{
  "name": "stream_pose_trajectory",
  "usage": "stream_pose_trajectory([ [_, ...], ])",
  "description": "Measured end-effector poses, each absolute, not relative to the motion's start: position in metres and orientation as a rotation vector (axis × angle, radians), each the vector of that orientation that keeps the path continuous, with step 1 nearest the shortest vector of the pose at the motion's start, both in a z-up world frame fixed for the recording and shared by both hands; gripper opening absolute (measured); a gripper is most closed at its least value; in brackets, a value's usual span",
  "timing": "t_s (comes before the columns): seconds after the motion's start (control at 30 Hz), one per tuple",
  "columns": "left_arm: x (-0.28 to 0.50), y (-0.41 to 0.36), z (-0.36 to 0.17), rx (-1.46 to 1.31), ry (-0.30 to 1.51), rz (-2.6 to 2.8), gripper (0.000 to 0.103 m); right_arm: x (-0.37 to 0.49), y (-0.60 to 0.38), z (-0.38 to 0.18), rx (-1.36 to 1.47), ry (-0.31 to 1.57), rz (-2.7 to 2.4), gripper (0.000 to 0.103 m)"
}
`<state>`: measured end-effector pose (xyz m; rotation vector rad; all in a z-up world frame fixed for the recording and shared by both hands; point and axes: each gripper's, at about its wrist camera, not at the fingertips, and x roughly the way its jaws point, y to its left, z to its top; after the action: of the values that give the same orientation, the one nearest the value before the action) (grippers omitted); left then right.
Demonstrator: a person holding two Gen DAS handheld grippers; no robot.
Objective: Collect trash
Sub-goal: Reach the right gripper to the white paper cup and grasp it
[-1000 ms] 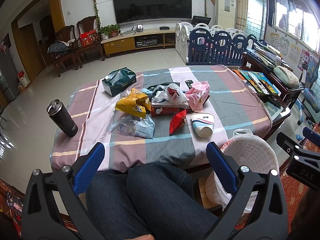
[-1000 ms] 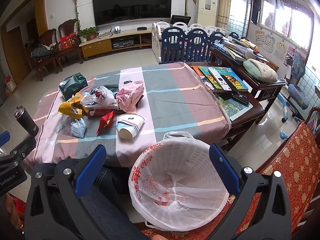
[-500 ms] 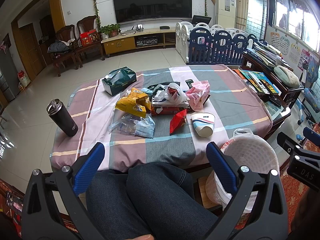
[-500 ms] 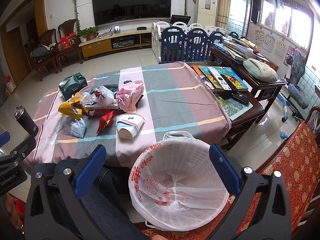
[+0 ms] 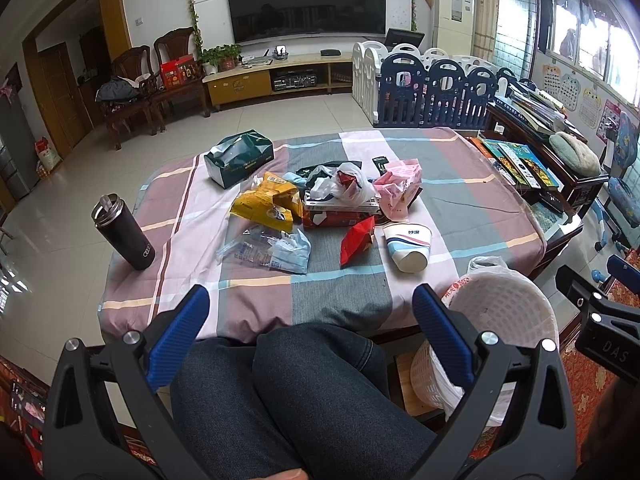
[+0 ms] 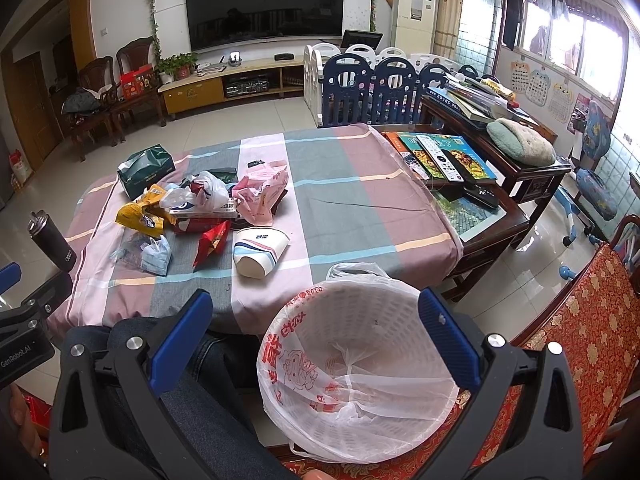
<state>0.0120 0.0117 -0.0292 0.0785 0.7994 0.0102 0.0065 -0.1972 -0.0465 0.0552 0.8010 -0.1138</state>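
Note:
Trash lies in a heap on the striped tablecloth (image 5: 472, 200): a yellow snack bag (image 5: 266, 202), a clear plastic wrapper (image 5: 266, 250), a red wrapper (image 5: 357, 238), a paper cup (image 5: 408, 244) on its side, a pink bag (image 5: 400, 188) and a white plastic bag (image 5: 344, 186) on a flat box. A white bin (image 6: 360, 376) lined with a plastic bag stands by the table's near right corner. My left gripper (image 5: 312, 312) is open above the person's knees, short of the table. My right gripper (image 6: 316, 320) is open over the bin's rim, holding nothing.
A dark thermos (image 5: 124, 232) stands at the table's left edge and a green tissue box (image 5: 239, 158) behind the heap. A side table with books and remotes (image 6: 452, 160) is to the right, a red patterned cushion (image 6: 576, 340) beside the bin. The person's legs (image 5: 304, 396) fill the foreground.

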Motion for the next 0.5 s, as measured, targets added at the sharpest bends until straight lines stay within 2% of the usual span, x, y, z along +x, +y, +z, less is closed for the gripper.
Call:
stream_pose_trajectory([
  [0.33,0.024,0.017,-0.035,0.04,0.824,-0.003,0.101,0.018,-0.203,-0.05,0.057,0.806,-0.135,0.101],
  [0.5,0.047,0.071,-0.052,-0.13,0.834,0.113,0.101,0.047,-0.204,-0.066,0.058,0.805,-0.138,0.101],
])
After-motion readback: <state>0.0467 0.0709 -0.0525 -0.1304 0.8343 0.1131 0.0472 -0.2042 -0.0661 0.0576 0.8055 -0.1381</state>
